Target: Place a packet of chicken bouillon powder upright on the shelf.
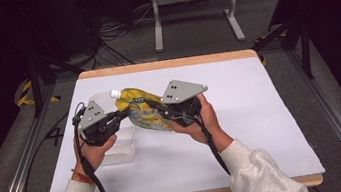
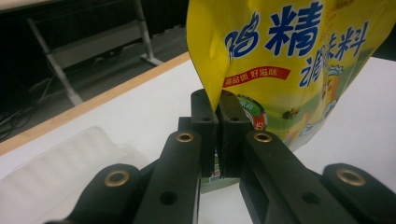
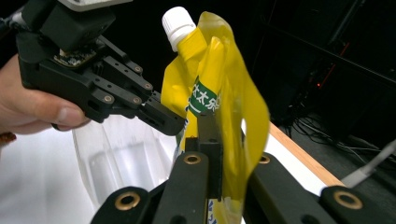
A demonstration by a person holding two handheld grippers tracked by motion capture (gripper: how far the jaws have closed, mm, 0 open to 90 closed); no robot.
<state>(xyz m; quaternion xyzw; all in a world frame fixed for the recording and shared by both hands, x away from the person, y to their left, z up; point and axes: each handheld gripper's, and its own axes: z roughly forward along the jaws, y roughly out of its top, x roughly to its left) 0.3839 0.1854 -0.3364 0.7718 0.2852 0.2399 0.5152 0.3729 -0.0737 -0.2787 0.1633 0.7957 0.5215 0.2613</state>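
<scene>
The left claw (image 1: 121,114) and right claw (image 1: 159,108) were each clenched on an edge of a yellow pouch (image 1: 146,110), held between them just above the table (image 1: 242,116). Its white cap (image 1: 115,92) pointed up-left. Blue Chinese characters, including "精", ran across the front, cut off at the edges; a red banner's small print was hard to read. A clear tray (image 1: 120,146) sat half hidden under the left hand (image 1: 93,152).

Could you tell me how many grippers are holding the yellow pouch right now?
2. The left gripper pinches the yellow pouch at its left edge, below the white cap; the right gripper clamps its opposite edge.
</scene>
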